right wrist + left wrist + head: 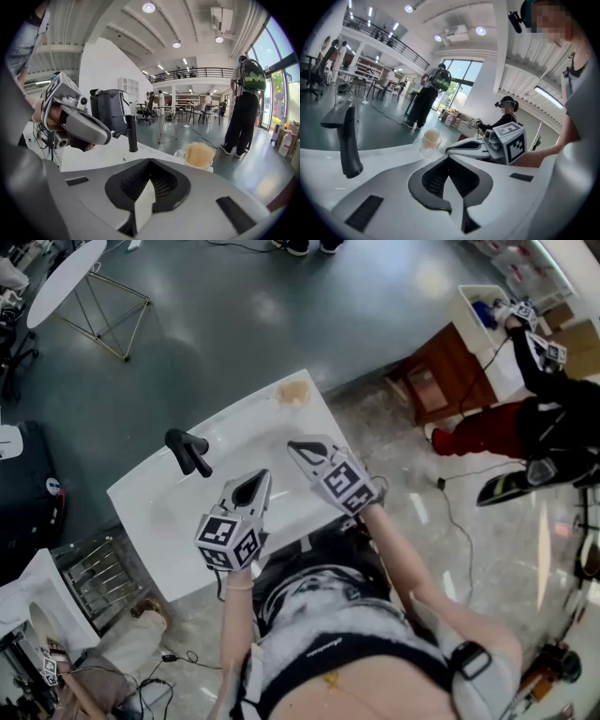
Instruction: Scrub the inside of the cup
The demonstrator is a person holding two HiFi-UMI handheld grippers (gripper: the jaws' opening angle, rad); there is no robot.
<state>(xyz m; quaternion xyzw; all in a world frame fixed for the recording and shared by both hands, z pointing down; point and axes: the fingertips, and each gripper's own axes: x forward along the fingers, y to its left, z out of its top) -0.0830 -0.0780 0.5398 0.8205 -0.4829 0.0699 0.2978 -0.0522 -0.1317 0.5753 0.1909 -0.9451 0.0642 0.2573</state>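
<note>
The cup (293, 392) was a clear glass mug with a side handle. It stood upright on the far corner of the white basin top (169, 512), close to two of its edges. A tan, rough-looking mass filled it and rose above the rim. Whether this was a sponge or foam could not be told.

The left gripper (255, 486) had its jaws together with nothing between them. The right gripper (300, 448) was likewise closed and empty. Both were held side by side above the near half of the basin top, well apart from the cup and pointed roughly toward it.

Bare white surface lay between the gripper tips and the cup. A black faucet (187, 452) stood upright beside the left gripper, on its outer side, clear of both grippers. Past the far edge was open dark floor.

The grippers and the holder's forearms hid the near edge of the basin top. The shape of the bowl was washed out in white and hard to make out. The tan mass hid the cup's inner wall.
</note>
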